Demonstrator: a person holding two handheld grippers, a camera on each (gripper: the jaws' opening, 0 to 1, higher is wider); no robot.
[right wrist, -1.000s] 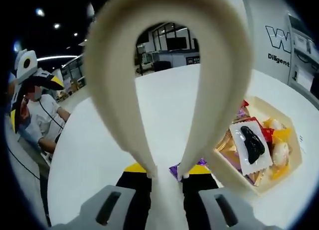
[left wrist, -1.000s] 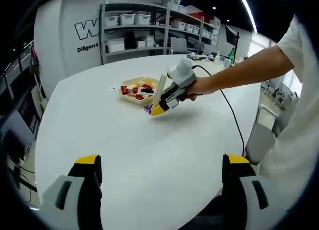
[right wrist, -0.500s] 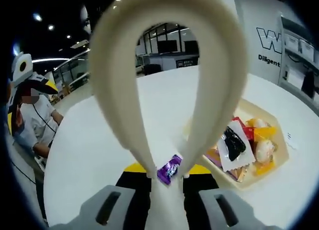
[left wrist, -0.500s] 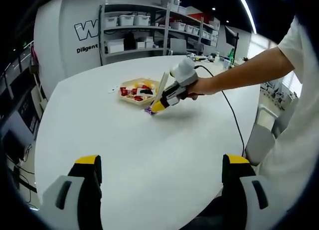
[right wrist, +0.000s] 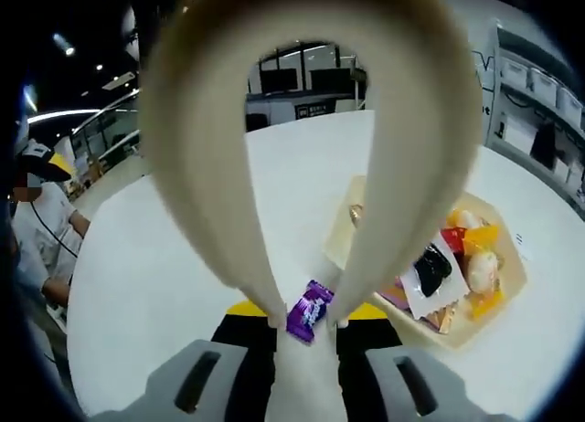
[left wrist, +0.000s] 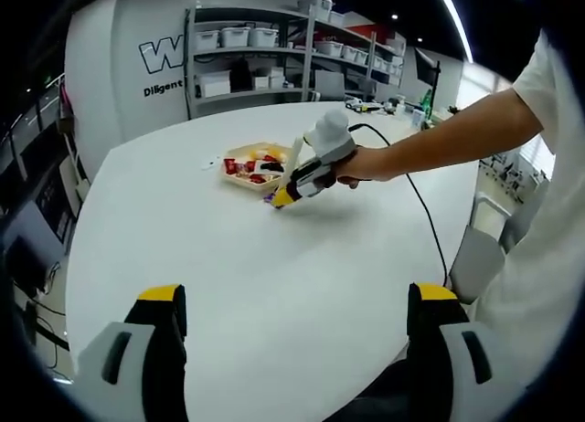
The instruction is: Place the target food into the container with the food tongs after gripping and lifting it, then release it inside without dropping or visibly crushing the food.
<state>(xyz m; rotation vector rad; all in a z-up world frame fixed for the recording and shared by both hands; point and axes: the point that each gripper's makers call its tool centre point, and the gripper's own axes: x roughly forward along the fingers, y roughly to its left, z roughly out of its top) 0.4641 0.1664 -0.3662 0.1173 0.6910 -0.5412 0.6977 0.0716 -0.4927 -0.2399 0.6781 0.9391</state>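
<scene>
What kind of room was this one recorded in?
Probably a lab or workshop, not a kitchen. Metal shelves against the wall hold storage bins, large lettering is painted on the wall, and the work happens on a big white table.

The tongs (right wrist: 311,148) hide the near edge of the tray (right wrist: 512,290) and part of the purple candy (right wrist: 309,310), and the tray's snacks (left wrist: 251,166) are too small to identify.
</scene>
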